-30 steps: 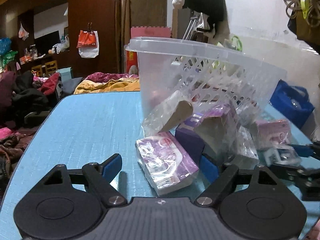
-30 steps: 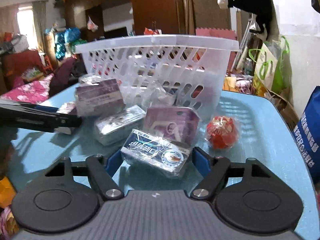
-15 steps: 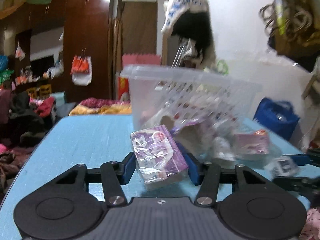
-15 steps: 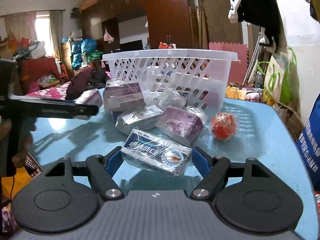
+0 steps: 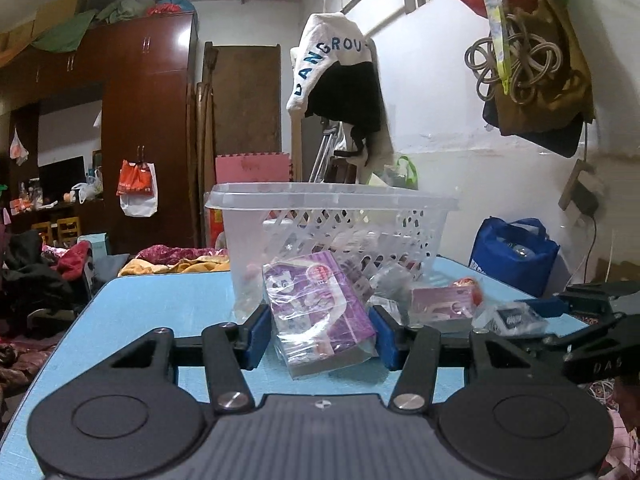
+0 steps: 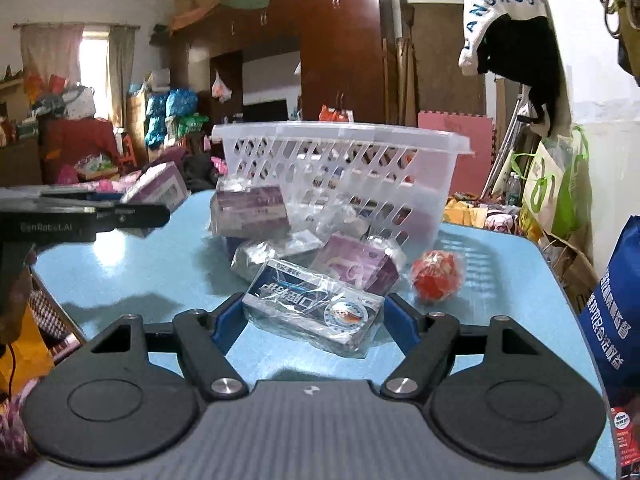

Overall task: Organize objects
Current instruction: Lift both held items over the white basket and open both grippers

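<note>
My left gripper is shut on a purple wrapped packet and holds it above the blue table, in front of the white slatted basket. My right gripper is shut on a white-and-blue wrapped box, lifted off the table. The basket stands behind a pile: a purple box, a silver packet, a purple packet and a red wrapped ball. The left gripper with its packet shows at the left of the right wrist view.
A blue bag stands beyond the table's right side and another blue bag close on the right. Green and white bags stand behind. A wardrobe and cluttered furniture fill the back.
My left gripper shut on the purple packet and lifted it off the table. My right gripper raised the white-and-blue box and drew back from the pile.
</note>
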